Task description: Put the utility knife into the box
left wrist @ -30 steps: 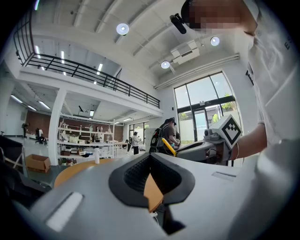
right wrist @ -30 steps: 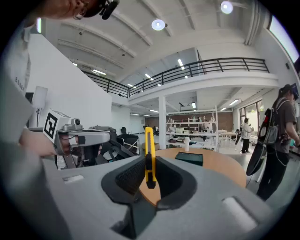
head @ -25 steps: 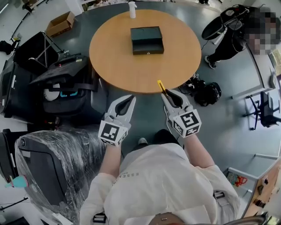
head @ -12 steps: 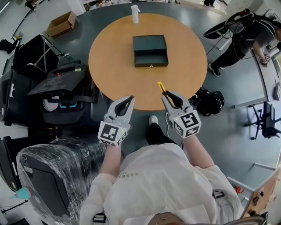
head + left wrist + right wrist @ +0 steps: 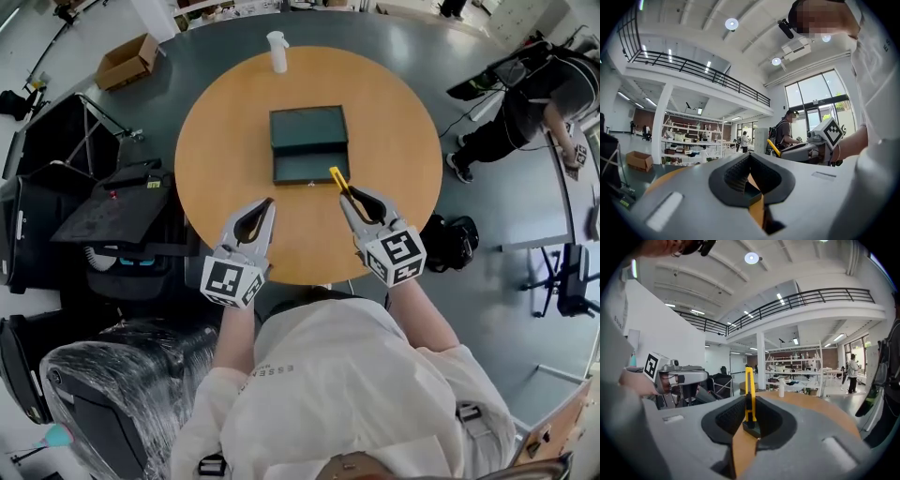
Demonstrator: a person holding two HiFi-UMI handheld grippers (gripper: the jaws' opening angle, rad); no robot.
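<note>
Round wooden tabletop (image 5: 216,141). An open dark green box (image 5: 307,143) sits near its middle, and a white bottle (image 5: 277,52) stands at the far edge.

Right gripper (image 5: 348,195) is over the near part of the tabletop, jaws clamped on the yellow utility knife (image 5: 338,179). The knife sticks out forward past the jaw tips, and its far end is just beside the box's near right corner; can't tell if it touches. In the right gripper view the knife (image 5: 749,392) stands upright between the closed jaws of the right gripper (image 5: 749,404).

Left gripper (image 5: 266,204) is over the near left part of the tabletop, well apart from the box. In the left gripper view the left gripper (image 5: 750,157) has its jaws pressed together with nothing between them.

Cardboard box (image 5: 127,61) on the floor far left. A person (image 5: 525,103) in dark clothes stands off to the right.
</note>
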